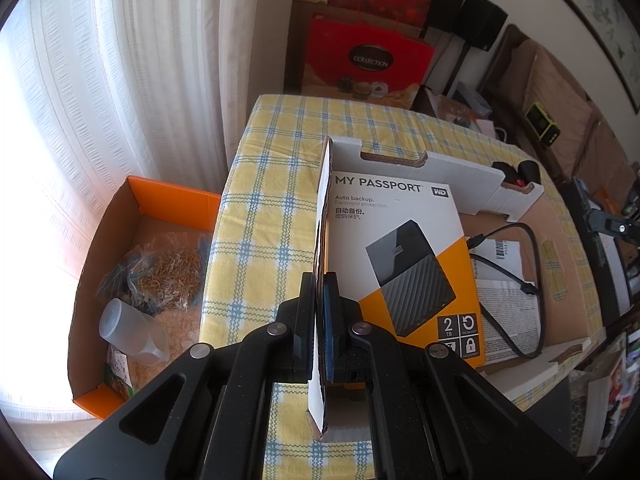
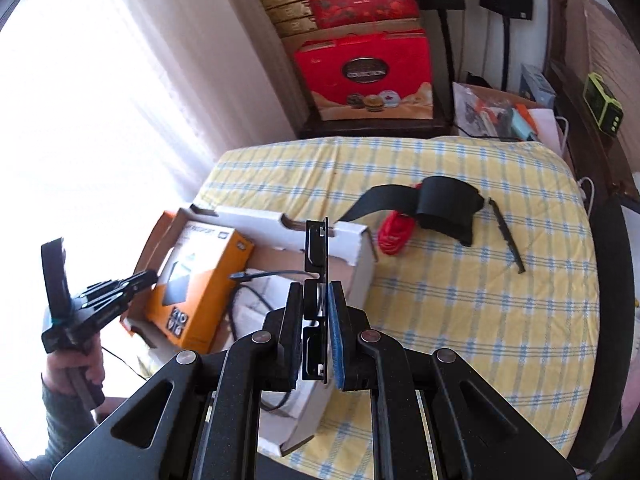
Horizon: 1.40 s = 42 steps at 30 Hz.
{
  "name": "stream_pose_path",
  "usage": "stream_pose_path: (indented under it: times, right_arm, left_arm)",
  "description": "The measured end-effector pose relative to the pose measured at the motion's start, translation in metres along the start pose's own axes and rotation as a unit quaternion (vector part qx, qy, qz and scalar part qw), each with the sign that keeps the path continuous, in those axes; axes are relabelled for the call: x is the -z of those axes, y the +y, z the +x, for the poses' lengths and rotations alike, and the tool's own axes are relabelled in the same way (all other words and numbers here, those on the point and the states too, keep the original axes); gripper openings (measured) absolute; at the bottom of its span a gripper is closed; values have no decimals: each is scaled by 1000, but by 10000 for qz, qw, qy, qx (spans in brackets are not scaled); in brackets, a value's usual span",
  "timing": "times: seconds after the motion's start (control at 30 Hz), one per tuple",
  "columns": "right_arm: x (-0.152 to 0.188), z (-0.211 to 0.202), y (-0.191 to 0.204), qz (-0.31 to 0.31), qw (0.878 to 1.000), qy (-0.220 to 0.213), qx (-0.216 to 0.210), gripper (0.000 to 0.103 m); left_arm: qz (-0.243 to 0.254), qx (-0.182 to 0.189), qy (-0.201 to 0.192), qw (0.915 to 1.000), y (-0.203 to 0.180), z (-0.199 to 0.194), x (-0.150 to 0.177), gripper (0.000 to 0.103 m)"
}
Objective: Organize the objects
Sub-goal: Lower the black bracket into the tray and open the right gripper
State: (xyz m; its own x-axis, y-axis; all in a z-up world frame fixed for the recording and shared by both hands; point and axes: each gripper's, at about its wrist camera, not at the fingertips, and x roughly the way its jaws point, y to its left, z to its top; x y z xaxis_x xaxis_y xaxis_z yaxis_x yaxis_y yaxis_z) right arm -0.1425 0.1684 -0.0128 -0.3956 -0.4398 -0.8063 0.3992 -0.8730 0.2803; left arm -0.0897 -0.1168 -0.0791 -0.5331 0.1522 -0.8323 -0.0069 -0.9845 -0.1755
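A bed [image 2: 460, 280] with a yellow and blue checked cover fills most of both views. On its window side sits a shallow white cardboard box [image 2: 320, 236], its long axis running across the right wrist view from the left edge toward the middle of the bed. Inside it lies an orange and white hard-drive carton [image 1: 404, 248], flat, its long side parallel to the box's left wall, printed title at the far end. A black cable [image 1: 528, 272] curls beside it over some papers.

The left hand-held gripper [image 2: 150, 278] is clamped on the box's left wall [image 1: 322, 240], which stands upright edge-on to the left wrist camera.

The right hand-held gripper [image 2: 316, 300] is closed on a thin black bracket [image 2: 316, 256], held above the box, its long axis pointing away along the fingers.

Well apart on the cover lie a black strap [image 2: 436, 204], a red bundle [image 2: 394, 234] touching it, and a slim black strip [image 2: 508, 236].
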Motion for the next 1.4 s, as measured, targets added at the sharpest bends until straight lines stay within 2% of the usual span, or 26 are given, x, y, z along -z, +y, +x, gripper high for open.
stream_pose_path:
  times: [0.17,0.63,1.17,1.4]
  right_arm:
    - [10,24,25,-283,9992,275,-68,11]
    - [29,59,43,-605,9959,670,-93,11]
    - [36,73,56,-822,9936,761,115,11]
    - [34,67,49,-718,9950,685,148,17]
  left_arm:
    - [-4,-7,6,10000,-1,0,0,3]
    - [-1,-14,0,10000,0,0,0,3]
    - [-1,-17,0,10000,-1,0,1,3]
    - [3,-21,9,10000,0,0,1,3]
